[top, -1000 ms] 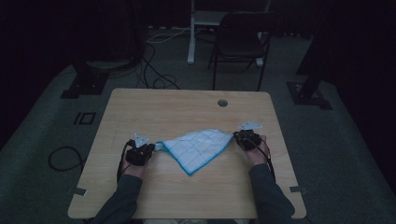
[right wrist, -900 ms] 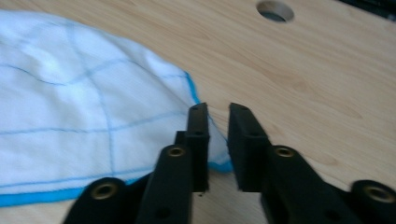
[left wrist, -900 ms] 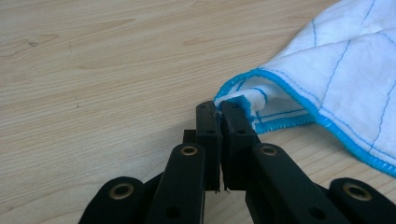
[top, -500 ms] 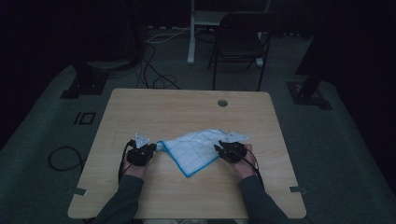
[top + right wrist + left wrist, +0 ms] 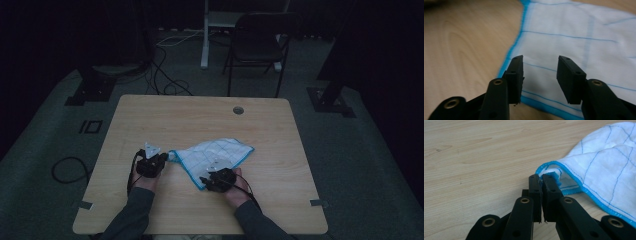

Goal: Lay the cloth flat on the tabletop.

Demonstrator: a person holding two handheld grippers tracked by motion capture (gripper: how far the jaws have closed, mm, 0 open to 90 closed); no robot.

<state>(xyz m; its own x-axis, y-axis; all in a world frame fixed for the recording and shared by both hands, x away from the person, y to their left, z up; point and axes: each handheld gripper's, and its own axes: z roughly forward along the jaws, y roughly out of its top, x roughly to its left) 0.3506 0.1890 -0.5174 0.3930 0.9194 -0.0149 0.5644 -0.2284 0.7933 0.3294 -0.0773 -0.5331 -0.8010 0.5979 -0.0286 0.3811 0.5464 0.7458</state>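
A white cloth (image 5: 215, 152) with blue edging and thin blue grid lines lies rumpled on the wooden table (image 5: 200, 115). My left gripper (image 5: 164, 156) sits at the cloth's left corner. In the left gripper view it (image 5: 541, 182) is shut on the blue hem of the cloth (image 5: 604, 165). My right gripper (image 5: 205, 181) hovers at the cloth's near corner. Its jaws have just been opening. In the right gripper view it (image 5: 540, 72) stands open above the cloth (image 5: 574, 30), which lies flat beneath, touching neither pad.
A round cable hole (image 5: 238, 110) sits near the table's far edge. Behind the table stand a dark chair (image 5: 255, 45) and a white post (image 5: 205, 35). Cables (image 5: 65, 170) lie on the floor at the left. Bare wood surrounds the cloth.
My right gripper has moved left and toward the person, from the cloth's right corner to its near corner, and its jaws have opened. The left gripper has stayed put, still gripping its corner.
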